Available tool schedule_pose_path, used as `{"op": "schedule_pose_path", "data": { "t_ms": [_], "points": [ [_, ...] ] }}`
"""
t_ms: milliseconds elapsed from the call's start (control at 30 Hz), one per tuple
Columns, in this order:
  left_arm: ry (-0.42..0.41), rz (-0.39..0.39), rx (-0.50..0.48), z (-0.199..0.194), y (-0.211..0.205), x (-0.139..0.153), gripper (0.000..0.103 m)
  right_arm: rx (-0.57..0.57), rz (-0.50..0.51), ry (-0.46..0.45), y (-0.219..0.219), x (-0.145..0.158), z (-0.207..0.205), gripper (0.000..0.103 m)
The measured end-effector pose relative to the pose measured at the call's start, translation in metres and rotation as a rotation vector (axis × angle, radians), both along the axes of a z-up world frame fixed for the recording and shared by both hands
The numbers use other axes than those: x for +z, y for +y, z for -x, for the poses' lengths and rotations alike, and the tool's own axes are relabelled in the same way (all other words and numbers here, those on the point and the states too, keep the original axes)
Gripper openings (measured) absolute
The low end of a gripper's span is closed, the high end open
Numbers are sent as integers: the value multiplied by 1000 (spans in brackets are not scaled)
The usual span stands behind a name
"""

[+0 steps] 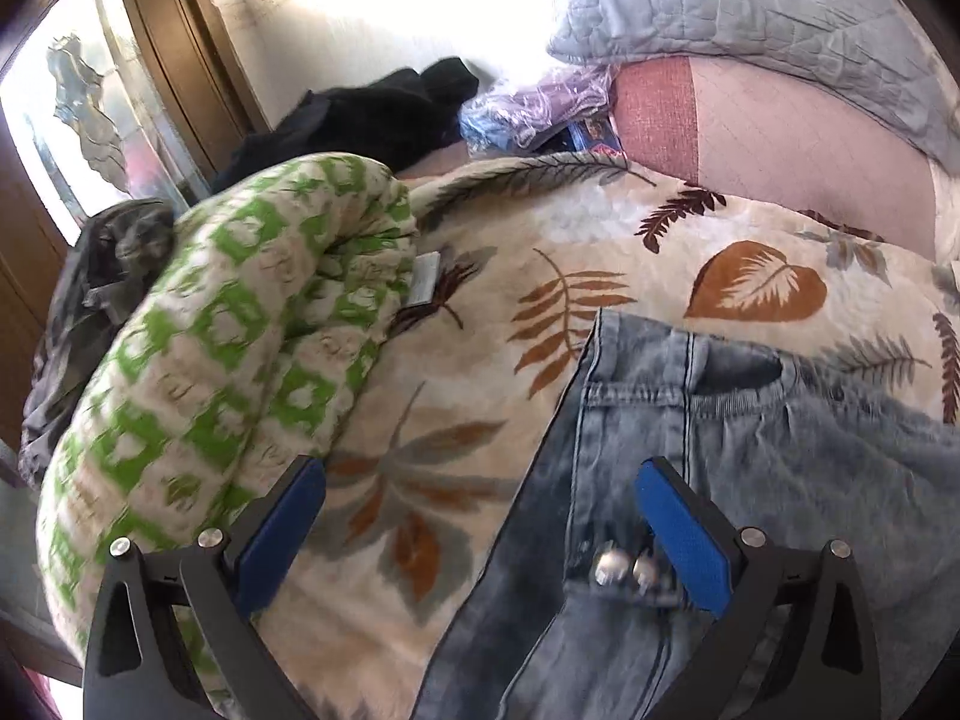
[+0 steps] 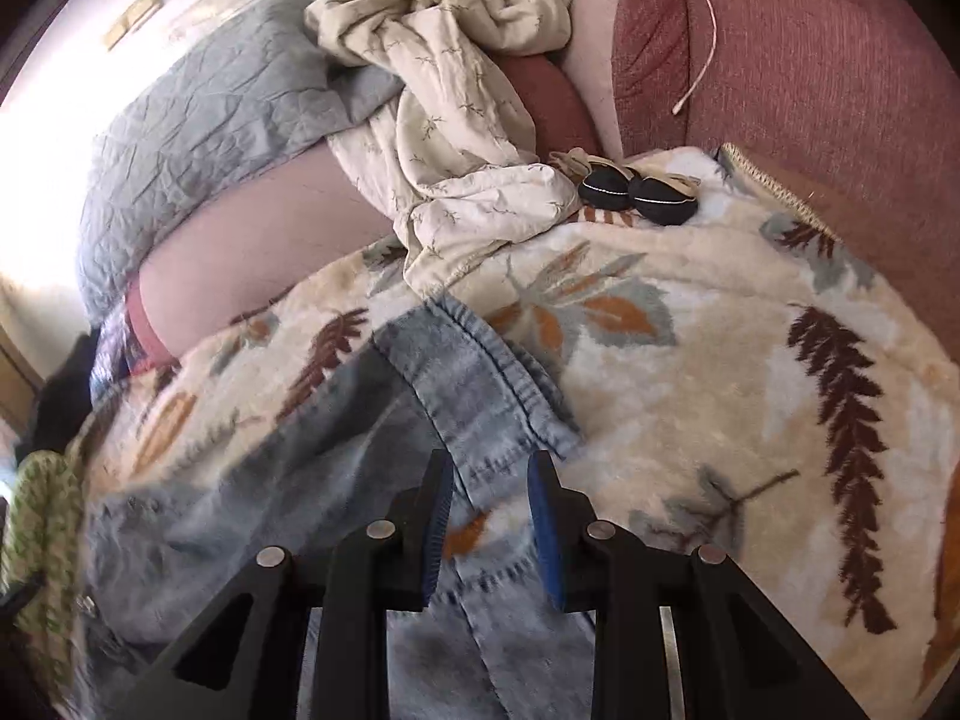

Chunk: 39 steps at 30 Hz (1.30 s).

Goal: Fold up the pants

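1. Your left gripper (image 1: 480, 516) points forward and down over the bed, its blue-padded fingers (image 1: 681, 531) spread wide with nothing between them.
2. Its right finger hangs over the waistband of the pants (image 1: 750, 450), just beside two metal buttons (image 1: 624, 567); its left finger hangs over the leaf-print blanket (image 1: 480, 312) near the rolled green-patterned quilt (image 1: 228, 360).
3. Your right gripper (image 2: 489, 504) also tilts down toward the bed, its jaws partly apart, a narrow gap between the pads (image 2: 546, 534).
4. A hem edge of the pants (image 2: 480, 396) lies just ahead of those fingertips and denim runs under them; you hold nothing that can be seen pinched.
5. The pants are light-wash denim, spread on the leaf-print blanket (image 2: 690, 372), waistband toward your left gripper, a seamed hem toward your right.
6. Past the blanket's edge sit a grey quilted pillow (image 1: 750, 12), a crumpled cream sheet (image 2: 456, 120) and a pair of dark slippers (image 2: 639, 195).
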State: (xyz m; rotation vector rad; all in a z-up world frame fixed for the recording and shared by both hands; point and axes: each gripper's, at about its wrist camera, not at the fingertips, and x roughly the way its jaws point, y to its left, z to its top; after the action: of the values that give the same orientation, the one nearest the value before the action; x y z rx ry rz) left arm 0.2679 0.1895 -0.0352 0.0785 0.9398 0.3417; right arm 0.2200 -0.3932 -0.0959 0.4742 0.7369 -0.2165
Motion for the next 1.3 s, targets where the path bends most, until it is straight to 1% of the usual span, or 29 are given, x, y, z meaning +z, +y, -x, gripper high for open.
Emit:
{"op": "schedule_pose_path", "data": {
  "t_ms": [100, 233, 267, 300, 333, 367, 400, 500, 533, 600, 667, 733, 800, 867, 900, 967, 1033, 1067, 1133, 1167, 1233, 1267, 1300],
  "points": [
    [47, 56, 8, -28, 3, -11, 103, -12, -3, -20, -10, 4, -17, 29],
    [102, 144, 22, -61, 7, -28, 103, 5, -80, -29, -30, 5, -47, 29],
    [111, 152, 25, -68, 7, -32, 103, 10, -77, -29, -33, 6, -55, 29],
    [114, 159, 23, -75, 6, -36, 103, 15, -63, -25, -35, 8, -63, 32],
    [117, 164, 20, -81, 5, -39, 103, 20, -52, -19, -37, 9, -71, 37],
    [124, 171, 13, -87, 4, -43, 103, 27, -43, -15, -38, 9, -77, 53],
    [129, 181, 4, -93, 2, -47, 103, 34, -38, -15, -38, 9, -84, 66],
    [125, 189, -33, -102, -8, -53, 103, 61, -43, -7, -34, 7, -100, 66],
    [118, 179, -46, -103, -11, -53, 103, 70, -43, 2, -31, 5, -104, 66],
    [104, 134, -73, -104, -21, -54, 103, 93, -19, 19, -22, 2, -111, 66],
    [113, 105, -85, -107, -28, -56, 103, 125, 20, 38, -9, -1, -121, 66],
    [123, 111, -88, -108, -31, -58, 103, 144, 62, 65, 2, -3, -132, 66],
    [142, 108, -99, -110, -34, -61, 103, 170, 87, 73, 8, -5, -143, 66],
    [156, 95, -117, -113, -37, -64, 103, 172, 91, 68, 9, -7, -150, 66],
    [162, 91, -129, -115, -40, -65, 103, 167, 82, 83, 8, -10, -156, 66],
    [176, 99, -158, -119, -43, -68, 98, 164, 44, 105, 4, -17, -164, 67],
    [192, 103, -178, -122, -47, -73, 82, 179, 14, 105, 3, -24, -170, 66],
    [205, 108, -189, -125, -49, -76, 77, 176, 18, 113, 3, -27, -172, 66],
    [229, 136, -203, -128, -53, -82, 60, 173, 44, 145, 6, -35, -177, 66],
    [236, 147, -206, -129, -54, -85, 58, 176, 46, 159, 7, -40, -180, 66],
    [239, 150, -226, -130, -58, -88, 46, 185, 38, 153, 9, -45, -181, 66],
    [237, 151, -232, -130, -60, -88, 43, 190, 46, 147, 11, -46, -180, 55],
    [233, 166, -244, -129, -62, -87, 33, 197, 70, 151, 14, -45, -180, 30]
  ]
}}
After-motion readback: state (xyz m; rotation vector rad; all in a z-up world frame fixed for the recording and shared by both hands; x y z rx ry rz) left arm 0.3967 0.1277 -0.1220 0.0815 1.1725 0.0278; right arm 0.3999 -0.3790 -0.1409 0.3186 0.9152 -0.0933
